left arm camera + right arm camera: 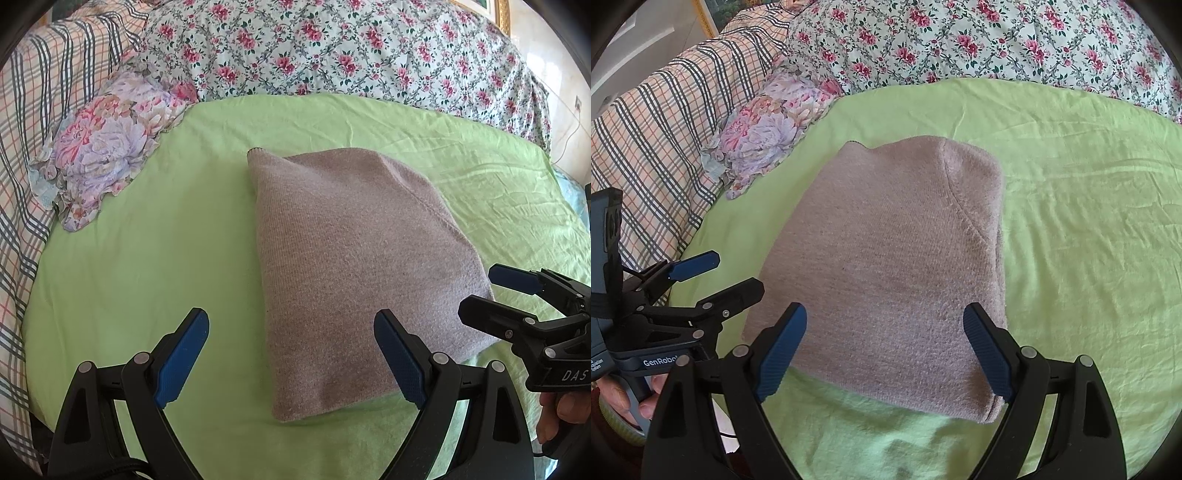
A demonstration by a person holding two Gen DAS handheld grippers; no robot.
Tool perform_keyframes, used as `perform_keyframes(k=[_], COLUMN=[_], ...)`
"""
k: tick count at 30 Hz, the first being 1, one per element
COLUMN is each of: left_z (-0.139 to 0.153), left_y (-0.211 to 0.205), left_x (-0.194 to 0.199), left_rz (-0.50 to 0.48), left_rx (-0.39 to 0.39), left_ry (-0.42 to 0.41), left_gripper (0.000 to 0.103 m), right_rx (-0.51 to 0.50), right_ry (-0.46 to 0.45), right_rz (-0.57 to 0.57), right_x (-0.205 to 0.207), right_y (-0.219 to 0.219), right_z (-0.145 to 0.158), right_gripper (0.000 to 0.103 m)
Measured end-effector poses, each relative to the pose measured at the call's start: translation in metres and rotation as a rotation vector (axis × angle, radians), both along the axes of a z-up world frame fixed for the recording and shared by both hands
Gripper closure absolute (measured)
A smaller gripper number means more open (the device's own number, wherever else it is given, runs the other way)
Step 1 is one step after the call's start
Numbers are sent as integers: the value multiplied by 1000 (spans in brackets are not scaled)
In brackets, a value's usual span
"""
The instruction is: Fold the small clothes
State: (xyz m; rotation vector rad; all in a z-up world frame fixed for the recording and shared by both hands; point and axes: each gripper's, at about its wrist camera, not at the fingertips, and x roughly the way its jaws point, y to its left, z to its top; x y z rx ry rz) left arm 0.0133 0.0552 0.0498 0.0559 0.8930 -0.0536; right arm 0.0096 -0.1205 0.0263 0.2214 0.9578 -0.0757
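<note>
A folded mauve-grey knit garment point(354, 266) lies flat on the light green sheet point(147, 229); it also shows in the right wrist view point(886, 266). My left gripper point(291, 339) is open and empty, hovering over the garment's near left edge. My right gripper point(884, 332) is open and empty, above the garment's near edge. The right gripper shows at the right of the left wrist view point(491, 295), the left gripper at the left of the right wrist view point(735, 273).
A small floral pillow point(103, 147) lies at the sheet's far left. A rose-print quilt point(332, 48) is bunched along the back and a plaid blanket point(33, 110) runs along the left side.
</note>
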Motion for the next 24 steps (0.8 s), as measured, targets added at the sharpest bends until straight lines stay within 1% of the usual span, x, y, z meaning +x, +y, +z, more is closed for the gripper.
perform_keyframes(k=[11, 24], left_z=[1, 4], left_y=[-1, -7], left_x=[0, 4], left_rz=[2, -6], left_rx=[2, 5], left_ry=[-1, 0], left_gripper=[11, 11], right_rx=[-2, -7], right_ry=[-6, -21], right_rz=[-1, -4], right_x=[1, 6], right_y=[2, -7], right_z=[3, 9], right_gripper=[16, 15])
